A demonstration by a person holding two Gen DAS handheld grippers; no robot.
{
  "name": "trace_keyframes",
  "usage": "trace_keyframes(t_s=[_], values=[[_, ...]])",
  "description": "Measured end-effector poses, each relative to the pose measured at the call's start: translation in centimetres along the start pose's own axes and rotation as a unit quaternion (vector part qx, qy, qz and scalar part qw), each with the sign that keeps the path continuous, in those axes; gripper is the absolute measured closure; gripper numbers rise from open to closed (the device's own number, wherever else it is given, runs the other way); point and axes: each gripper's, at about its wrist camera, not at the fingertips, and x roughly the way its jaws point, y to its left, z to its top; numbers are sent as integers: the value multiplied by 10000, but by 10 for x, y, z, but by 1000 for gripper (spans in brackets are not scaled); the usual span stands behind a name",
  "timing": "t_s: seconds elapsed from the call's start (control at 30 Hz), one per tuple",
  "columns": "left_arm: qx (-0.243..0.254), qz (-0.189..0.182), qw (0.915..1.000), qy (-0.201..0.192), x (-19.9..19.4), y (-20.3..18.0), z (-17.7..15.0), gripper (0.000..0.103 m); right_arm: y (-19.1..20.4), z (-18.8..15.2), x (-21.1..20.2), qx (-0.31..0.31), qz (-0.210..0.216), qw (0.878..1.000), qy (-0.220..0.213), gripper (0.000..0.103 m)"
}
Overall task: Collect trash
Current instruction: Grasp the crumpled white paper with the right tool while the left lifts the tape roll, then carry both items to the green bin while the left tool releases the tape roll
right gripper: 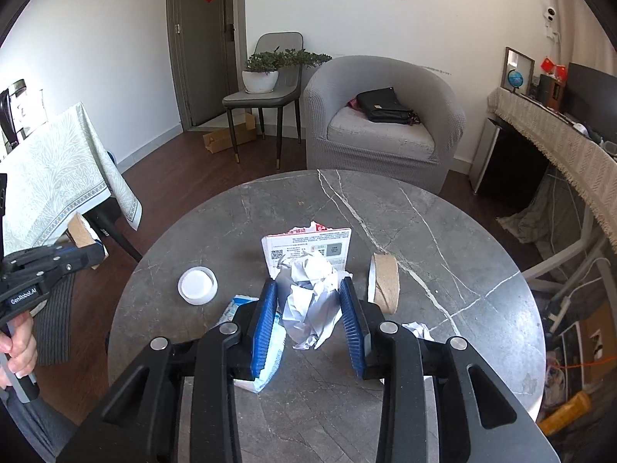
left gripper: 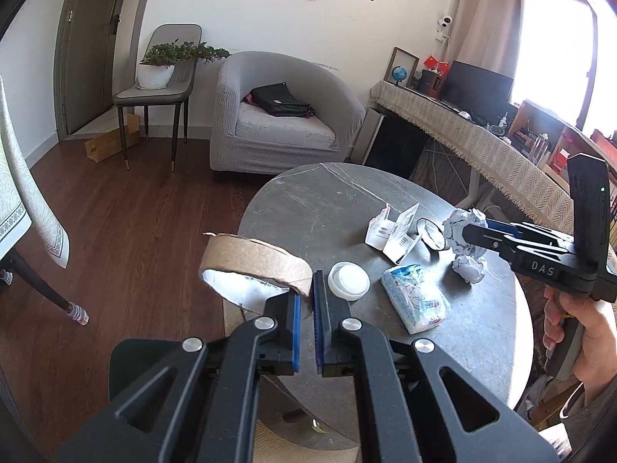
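Observation:
My left gripper (left gripper: 306, 301) is shut on the rim of a brown cardboard tape ring (left gripper: 254, 264), held off the left edge of the round grey marble table (left gripper: 308, 208). My right gripper (right gripper: 308, 308) is shut on a crumpled white paper ball (right gripper: 312, 297), a little above the table. On the table lie a white lid (right gripper: 197, 284), a blue-and-white plastic wrapper (left gripper: 416, 297), a torn white card package (right gripper: 308, 245), a second tape ring (right gripper: 383, 283) and another paper ball (left gripper: 468, 268).
A grey armchair (right gripper: 381, 123) with a black bag stands behind the table. A chair with a potted plant (right gripper: 266, 73) is by the door. A cloth-covered table (right gripper: 50, 177) is at the left, a long desk (right gripper: 559, 131) at the right.

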Motion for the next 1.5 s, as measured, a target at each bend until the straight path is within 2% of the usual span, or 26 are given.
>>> trace_keyframes(t_s=[0.2, 0.47, 0.73, 1.1, 1.13, 1.23, 1.33, 1.43, 1.5], values=[[-186, 348, 9989, 244, -2, 35, -14, 96, 40, 12, 9, 17, 590, 9982, -85, 69], [-380, 708, 9944, 680, 2, 84, -40, 96, 115, 11, 28, -560, 1124, 9921, 82, 69], [-611, 795, 9883, 1152, 13, 124, -66, 96, 163, 14, 43, -763, 1478, 9858, 225, 69], [-546, 807, 9714, 2167, 43, 151, -119, 96, 221, 6, 70, -1092, 1722, 9774, 551, 69], [-520, 821, 9696, 2247, 45, 151, -124, 94, 226, 6, 73, -1108, 1734, 9769, 572, 69], [-416, 779, 9679, 2354, 46, 153, -133, 79, 238, 5, 79, -1165, 1765, 9754, 621, 69], [-357, 857, 9661, 2408, 43, 157, -138, 80, 248, 6, 87, -1164, 1792, 9745, 681, 69], [-378, 815, 9680, 2343, 32, 162, -136, 75, 257, 2, 98, -1115, 1881, 9729, 755, 69], [-429, 779, 9694, 2289, 24, 167, -135, 68, 264, -2, 109, -1112, 1860, 9719, 924, 69]])
